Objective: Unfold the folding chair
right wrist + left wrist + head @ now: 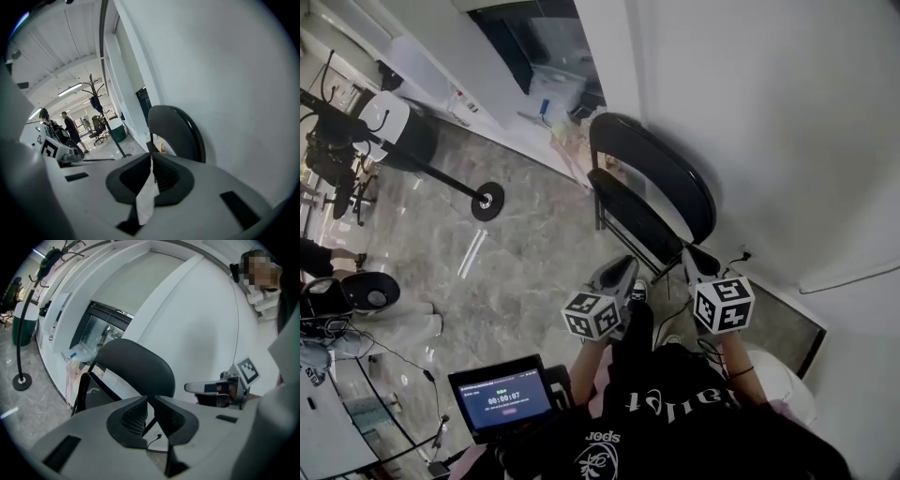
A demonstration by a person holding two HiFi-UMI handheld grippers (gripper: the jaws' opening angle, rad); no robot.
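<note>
Two claws are hovering near the folding chair (652,187), neither touching it. Farthest left, a coat stand (442,174) is standing on the marble floor (525,272), well apart from the chair. The left claw (150,398) is pointing at the chair's dark backrest, its jaws clenched with nothing between them. The chair is standing folded flat against the white wall (769,112). The right claw (151,157) is pointing along the chair's wall-side edge, its jaws clenched as well.
</note>
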